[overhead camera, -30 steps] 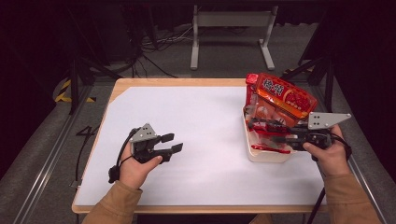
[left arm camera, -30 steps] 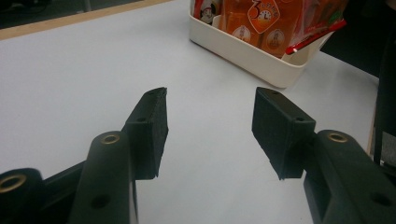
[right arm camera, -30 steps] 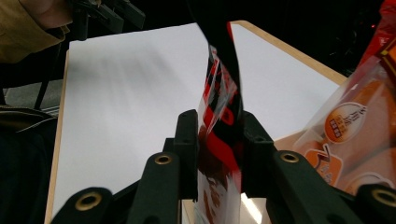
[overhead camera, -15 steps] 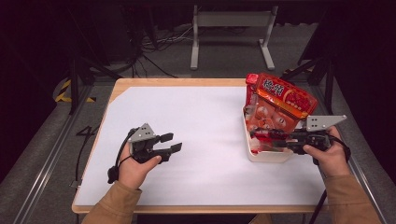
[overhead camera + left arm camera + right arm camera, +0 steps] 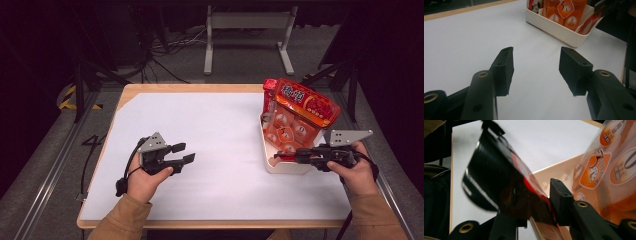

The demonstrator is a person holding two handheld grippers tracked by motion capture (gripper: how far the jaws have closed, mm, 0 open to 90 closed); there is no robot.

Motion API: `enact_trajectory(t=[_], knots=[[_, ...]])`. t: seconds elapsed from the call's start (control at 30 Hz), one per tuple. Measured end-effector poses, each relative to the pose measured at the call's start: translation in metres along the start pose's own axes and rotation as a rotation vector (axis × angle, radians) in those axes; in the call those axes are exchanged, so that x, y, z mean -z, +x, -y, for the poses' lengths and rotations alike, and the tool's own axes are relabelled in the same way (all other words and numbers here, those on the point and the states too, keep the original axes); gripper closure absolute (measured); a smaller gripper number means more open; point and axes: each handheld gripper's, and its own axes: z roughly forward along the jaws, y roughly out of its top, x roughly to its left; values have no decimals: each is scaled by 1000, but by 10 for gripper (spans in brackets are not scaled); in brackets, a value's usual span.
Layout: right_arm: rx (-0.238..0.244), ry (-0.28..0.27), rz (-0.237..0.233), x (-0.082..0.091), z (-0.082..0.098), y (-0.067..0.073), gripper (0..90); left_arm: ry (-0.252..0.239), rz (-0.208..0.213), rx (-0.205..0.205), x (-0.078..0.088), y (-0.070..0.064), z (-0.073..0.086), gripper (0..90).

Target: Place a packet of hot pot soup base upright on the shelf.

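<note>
The right claw has just been opening, loosely around a dark snack pack over the white bin. The pack could slip out beside the bin. The left claw rests wide, empty.

In front of me a large white sheet covers most of a light wooden table, leaving a strip of wood bare along the far edge and at the far left corner. Beyond the table, a grey metal stand sits on the dark floor, with black cables tangled to its left. Yellow and black striped tape marks the floor at far left.
</note>
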Motion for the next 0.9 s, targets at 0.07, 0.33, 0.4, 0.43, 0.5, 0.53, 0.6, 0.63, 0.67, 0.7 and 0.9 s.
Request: enact_trajectory(t=[0.07, 0.33, 0.4, 0.43, 0.5, 0.53, 0.6, 0.63, 0.67, 0.7, 0.9], knots=[[-10, -5, 9, 1, 2, 0, 677, -2, 0, 0, 0, 0, 0, 467], [-32, -22, 56, 6, 3, 4, 561, 1, -4, -2, 0, 1, 0, 459], [-31, -29, 71, 6, 3, 4, 534, -3, -5, -3, 0, 1, 0, 456], [-33, -33, 76, 7, 3, 4, 518, -3, -5, -3, 0, 1, 0, 453], [-38, -45, 87, 7, 2, 5, 478, -7, -13, -3, 0, 1, 0, 441], [-36, -51, 93, 7, 2, 6, 464, -8, -14, -6, 0, 2, 0, 437], [-37, -65, 100, 8, 0, 8, 435, -7, -20, -7, 1, 2, 0, 429], [-37, -74, 103, 9, -2, 10, 420, -9, -24, -8, 1, 2, 0, 423], [-37, -81, 104, 9, -3, 12, 404, -13, -23, -8, 2, 2, 0, 415], [-38, -94, 108, 10, -6, 15, 384, -17, -29, -6, 3, 2, 1, 399], [-57, -180, 175, 15, -29, 35, 320, -20, -54, -16, 13, -1, 4, 313]])
